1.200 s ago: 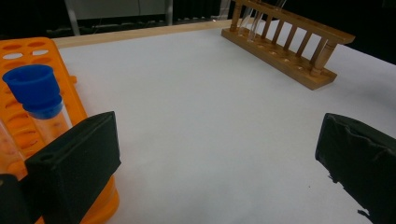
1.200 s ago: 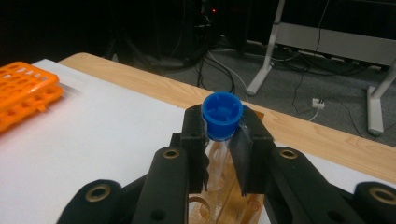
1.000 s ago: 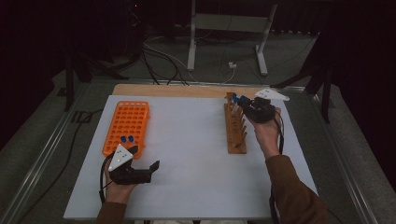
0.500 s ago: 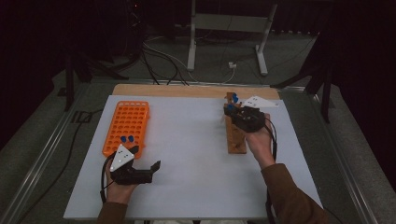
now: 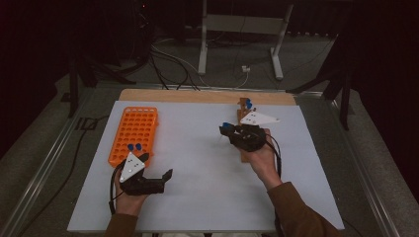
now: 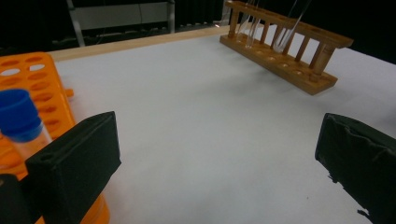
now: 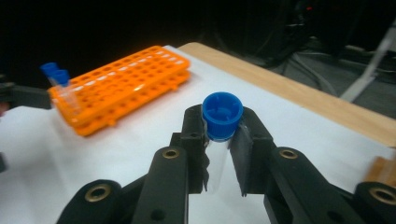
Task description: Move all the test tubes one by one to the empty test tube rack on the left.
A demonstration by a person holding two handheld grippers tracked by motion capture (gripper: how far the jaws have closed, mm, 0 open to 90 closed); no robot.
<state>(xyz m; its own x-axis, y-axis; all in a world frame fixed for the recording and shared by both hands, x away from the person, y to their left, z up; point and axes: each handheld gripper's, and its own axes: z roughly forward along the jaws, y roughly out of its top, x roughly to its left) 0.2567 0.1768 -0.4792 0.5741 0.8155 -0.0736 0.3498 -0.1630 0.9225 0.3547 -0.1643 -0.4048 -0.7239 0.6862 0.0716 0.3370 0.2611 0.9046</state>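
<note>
My right gripper (image 5: 228, 132) is shut on a clear test tube with a blue cap (image 5: 226, 126), held just left of the wooden rack (image 5: 244, 157). In the right gripper view the cap (image 7: 222, 114) stands up between the pads of that gripper (image 7: 222, 140). Another blue-capped tube (image 5: 248, 104) stands at the wooden rack's far end. The orange rack (image 5: 133, 133) lies at the left with two blue-capped tubes (image 5: 134, 147) at its near end. Beside that end my left gripper (image 5: 157, 167) rests open and holds nothing. Its jaws (image 6: 215, 158) stand wide apart over the white sheet.
A white sheet (image 5: 197, 173) covers the table, with a wooden strip (image 5: 197, 95) along the far edge. Clear glass tubes (image 6: 292, 23) lean in the wooden rack (image 6: 285, 51). Cables and a metal stand's legs (image 5: 237, 44) lie on the floor beyond.
My right gripper has carried the blue-capped tube leftward, away from the wooden rack and over the white sheet. The left gripper has stayed where it was.
</note>
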